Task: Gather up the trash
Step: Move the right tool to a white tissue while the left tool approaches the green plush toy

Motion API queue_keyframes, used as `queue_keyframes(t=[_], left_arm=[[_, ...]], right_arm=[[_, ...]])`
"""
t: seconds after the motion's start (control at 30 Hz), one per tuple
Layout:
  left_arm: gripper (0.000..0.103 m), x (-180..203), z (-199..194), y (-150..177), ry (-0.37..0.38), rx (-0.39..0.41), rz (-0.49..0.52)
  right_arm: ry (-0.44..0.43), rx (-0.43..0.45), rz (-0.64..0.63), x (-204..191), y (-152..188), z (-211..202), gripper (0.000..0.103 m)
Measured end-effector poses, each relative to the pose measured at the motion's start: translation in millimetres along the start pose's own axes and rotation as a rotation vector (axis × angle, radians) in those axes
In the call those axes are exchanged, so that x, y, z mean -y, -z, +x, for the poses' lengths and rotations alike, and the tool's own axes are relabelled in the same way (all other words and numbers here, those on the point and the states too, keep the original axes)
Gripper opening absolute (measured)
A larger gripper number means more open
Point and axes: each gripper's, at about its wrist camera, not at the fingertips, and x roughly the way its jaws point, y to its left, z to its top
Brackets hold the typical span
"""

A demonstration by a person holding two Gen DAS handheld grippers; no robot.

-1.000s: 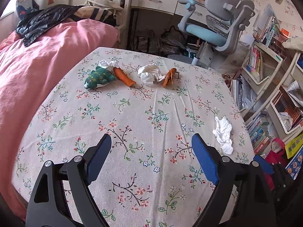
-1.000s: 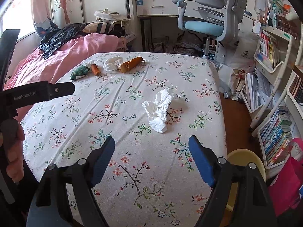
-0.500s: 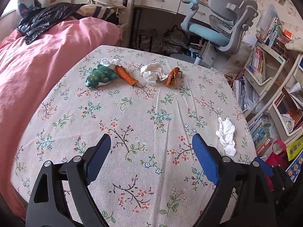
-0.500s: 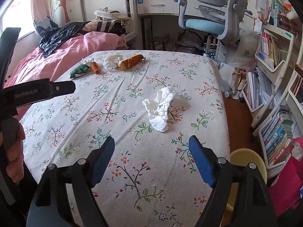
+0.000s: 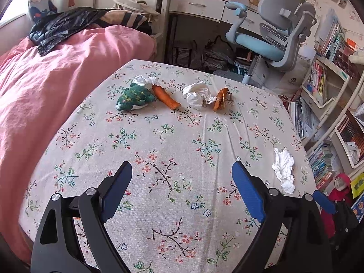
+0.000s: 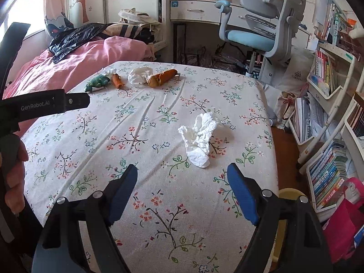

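Both tongs (image 5: 182,177) (image 6: 182,177) wide open, empty; crumpled tissue (image 6: 199,140) just ahead of R tongs.

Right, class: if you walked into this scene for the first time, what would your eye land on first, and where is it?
Probably the white crumpled tissue lying alone on the flowered tablecloth, just ahead of the right gripper, whose jaws stand open. Next, the far-end cluster: a green stuffed toy, an orange peel piece and another tissue wad. The pink bedding fills the left side.
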Motion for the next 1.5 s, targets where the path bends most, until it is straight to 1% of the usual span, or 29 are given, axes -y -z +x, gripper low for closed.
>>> queue_keyframes(t=[0.23,0.4,0.53,0.8,0.97,1.27,1.5], left_arm=[[0.086,-7,0,-7,-0.004,0.017,-0.01],[0.087,-14,-1,-15,0.004,0.026,-0.03],[0.088,-21,0,-23,0.01,0.032,-0.058],[0.088,-46,11,-37,-0.017,0.023,-0.121],[0.088,-54,17,-38,-0.029,0.008,-0.156],[0.088,-51,23,-36,-0.05,0.002,-0.125],[0.088,-70,29,-36,-0.074,-0.009,-0.175]], right_arm=[[0.025,0.027,-0.042,-12,-6,1,0.079],[0.038,0.006,-0.008,-12,-3,7,0.079],[0.051,-0.009,-0.011,-17,-6,11,0.079],[0.051,-0.032,0.005,-20,-14,19,0.081],[0.046,-0.051,0.027,-17,-15,24,0.081],[0.025,-0.065,0.019,-16,-18,22,0.081],[0.018,-0.081,0.03,-11,-18,27,0.081]])
